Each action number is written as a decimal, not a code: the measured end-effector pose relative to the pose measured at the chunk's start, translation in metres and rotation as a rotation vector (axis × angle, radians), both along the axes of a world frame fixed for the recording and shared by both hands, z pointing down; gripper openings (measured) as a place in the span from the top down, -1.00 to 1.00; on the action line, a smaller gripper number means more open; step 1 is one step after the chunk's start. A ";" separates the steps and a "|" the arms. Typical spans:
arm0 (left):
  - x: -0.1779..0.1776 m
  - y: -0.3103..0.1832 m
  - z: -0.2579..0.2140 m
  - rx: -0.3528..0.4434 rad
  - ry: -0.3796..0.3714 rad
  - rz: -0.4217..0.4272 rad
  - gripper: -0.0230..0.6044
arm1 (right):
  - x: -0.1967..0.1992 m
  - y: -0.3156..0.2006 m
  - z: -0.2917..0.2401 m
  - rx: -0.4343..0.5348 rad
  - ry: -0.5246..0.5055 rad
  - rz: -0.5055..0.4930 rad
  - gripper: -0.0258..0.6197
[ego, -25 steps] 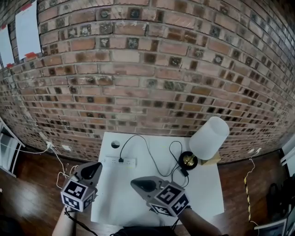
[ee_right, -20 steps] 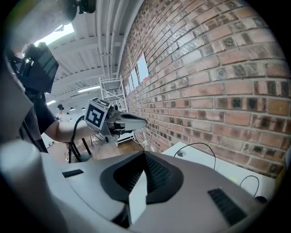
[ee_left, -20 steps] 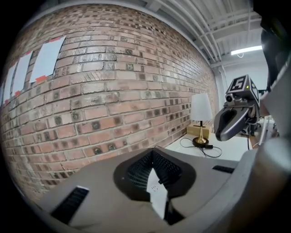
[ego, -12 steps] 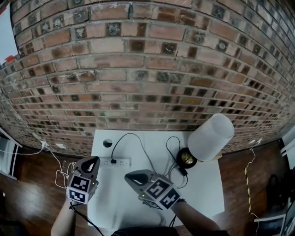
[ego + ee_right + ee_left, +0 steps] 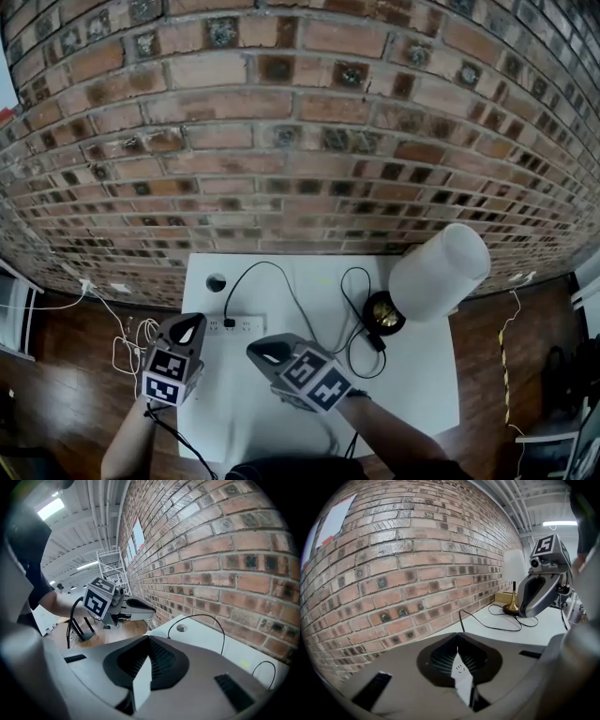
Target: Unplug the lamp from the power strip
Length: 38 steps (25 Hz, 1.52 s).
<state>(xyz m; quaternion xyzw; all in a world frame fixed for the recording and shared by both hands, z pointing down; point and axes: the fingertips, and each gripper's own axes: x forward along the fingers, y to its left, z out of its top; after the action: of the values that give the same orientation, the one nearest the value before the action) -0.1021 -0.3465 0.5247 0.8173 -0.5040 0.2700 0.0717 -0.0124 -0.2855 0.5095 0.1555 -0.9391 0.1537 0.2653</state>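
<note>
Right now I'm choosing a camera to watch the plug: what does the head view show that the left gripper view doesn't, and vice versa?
Head view only: the power strip with the black plug in it. Left gripper view only: the left claw seen jaws-on, shut and empty, and a ceiling light. Both: the lamp, its black cord, the right claw, the brick wall, the white table.

Count from here:
- 1 white tabletop (image 5: 412, 375), with 1 round hole (image 5: 217, 282) in it
- 1 lamp (image 5: 439, 274)
- 1 power strip (image 5: 246, 325), with 1 black plug (image 5: 229, 323) in it
- 1 black cord (image 5: 492, 628)
- 2 tools: left tool (image 5: 187, 328), right tool (image 5: 261, 352)
- 1 brick wall (image 5: 300, 141), with 1 sheet of paper (image 5: 335, 520) on it
- white cables (image 5: 131, 342) on the floor (image 5: 56, 375): tangled, can't count them
</note>
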 end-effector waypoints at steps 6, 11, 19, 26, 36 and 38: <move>0.003 -0.003 0.018 -0.058 -0.007 0.023 0.88 | -0.007 -0.010 0.019 -0.018 0.036 -0.010 0.91; 0.012 -0.003 0.038 -0.111 -0.021 0.067 0.73 | -0.011 -0.021 0.047 -0.041 0.109 -0.036 0.91; 0.030 -0.006 0.067 -0.189 -0.022 0.132 0.26 | -0.013 -0.032 0.094 -0.074 0.210 -0.063 0.91; 0.038 -0.018 0.089 -0.237 -0.031 0.152 0.26 | -0.021 -0.046 0.115 -0.088 0.229 -0.055 0.91; 0.044 -0.021 0.110 -0.272 -0.054 0.194 0.48 | -0.030 -0.053 0.138 -0.089 0.272 -0.081 0.91; 0.045 -0.021 0.111 -0.267 -0.053 0.202 0.57 | -0.033 -0.053 0.138 -0.092 0.277 -0.086 0.91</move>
<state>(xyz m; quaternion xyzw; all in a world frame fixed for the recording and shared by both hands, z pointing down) -0.0567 -0.3679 0.6357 0.8395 -0.3808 0.3619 0.1389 -0.0455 -0.3383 0.6479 0.1225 -0.8911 0.1621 0.4057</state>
